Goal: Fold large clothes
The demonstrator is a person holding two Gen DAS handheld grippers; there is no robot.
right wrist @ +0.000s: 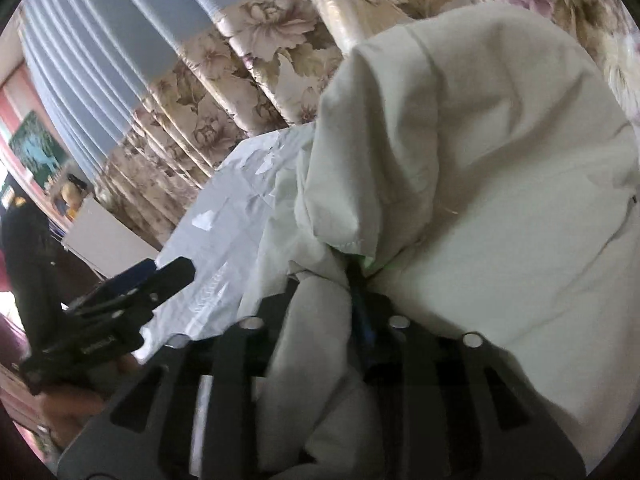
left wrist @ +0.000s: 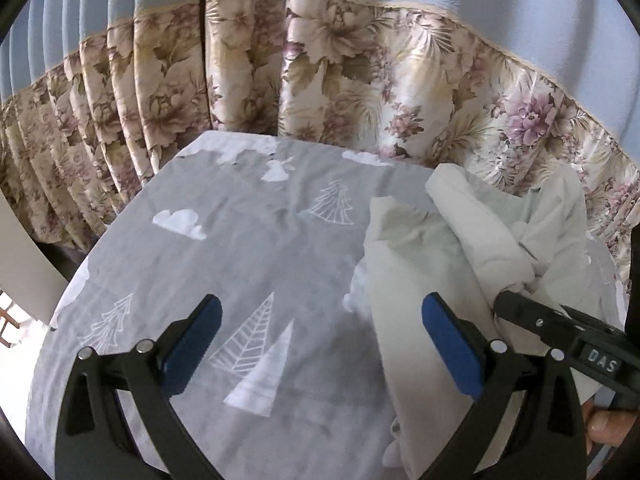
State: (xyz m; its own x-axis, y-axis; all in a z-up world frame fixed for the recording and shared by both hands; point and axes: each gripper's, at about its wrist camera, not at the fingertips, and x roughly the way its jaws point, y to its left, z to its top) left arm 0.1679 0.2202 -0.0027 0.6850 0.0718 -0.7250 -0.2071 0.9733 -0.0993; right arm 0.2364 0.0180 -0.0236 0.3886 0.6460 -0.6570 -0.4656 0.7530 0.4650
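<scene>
Bunched pale-cream cotton garment (right wrist: 460, 152) lies heaped at the grey tree-printed tablecloth's (left wrist: 248, 240) right side, cloth between the right gripper's (right wrist: 320, 300) narrowly parted fingers, left gripper (left wrist: 320, 332) wide and empty; I'd spread it flat before any fold.

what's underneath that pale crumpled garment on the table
The pale garment lies bunched on a grey sheet printed with white trees and clouds, which covers the table. The sheet runs on beneath it, but the print there and the tabletop itself are hidden.
</scene>
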